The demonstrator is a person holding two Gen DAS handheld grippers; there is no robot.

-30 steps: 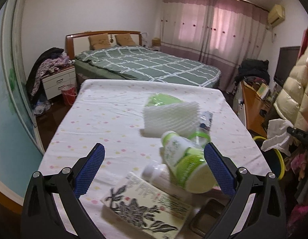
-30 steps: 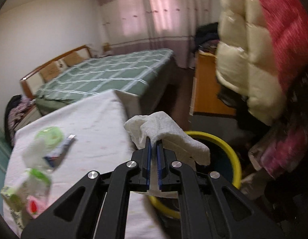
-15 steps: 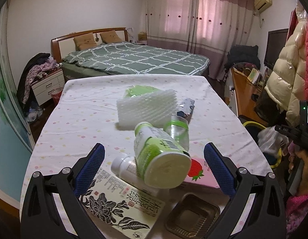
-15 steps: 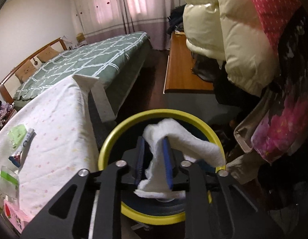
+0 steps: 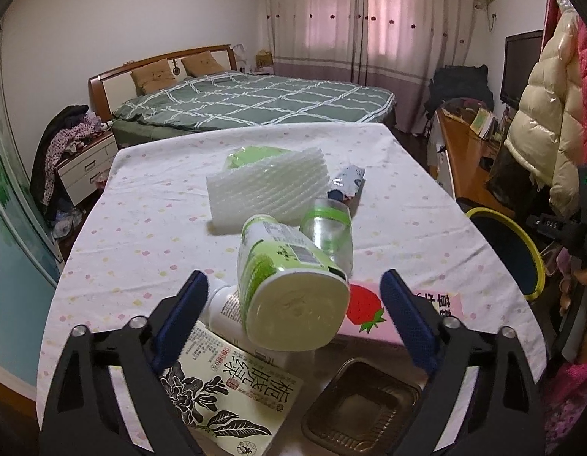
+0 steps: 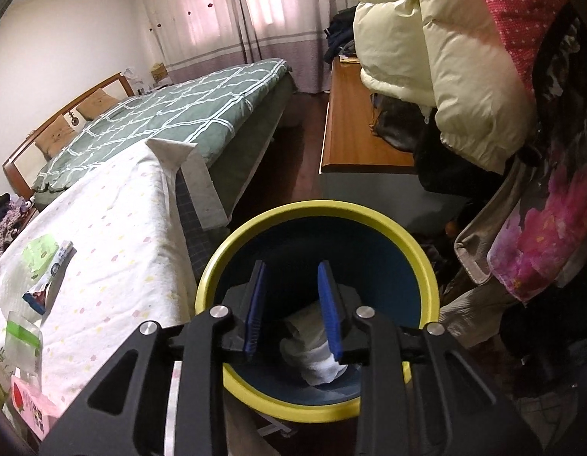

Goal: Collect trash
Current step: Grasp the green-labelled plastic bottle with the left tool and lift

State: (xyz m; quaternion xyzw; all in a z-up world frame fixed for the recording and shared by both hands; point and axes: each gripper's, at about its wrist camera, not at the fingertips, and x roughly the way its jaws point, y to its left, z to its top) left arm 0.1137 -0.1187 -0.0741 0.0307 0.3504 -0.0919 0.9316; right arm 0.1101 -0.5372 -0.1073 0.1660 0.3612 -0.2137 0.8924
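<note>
On the left, the left hand-held gripper (image 5: 293,319) hangs released over the surface (image 5: 152,205), its fingers straddling a green bottle (image 5: 289,285) atop the litter: a carton (image 5: 232,391), foam sheet (image 5: 266,190), dark tray (image 5: 361,406). Closing on that bottle looks like the next move. On the right, the right hand-held gripper (image 6: 293,307) is released above the bin (image 6: 369,216), which holds a white wad (image 6: 316,357).

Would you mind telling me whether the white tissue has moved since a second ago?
Yes: the white tissue left the right gripper and dropped into the yellow-rimmed bin.
</note>
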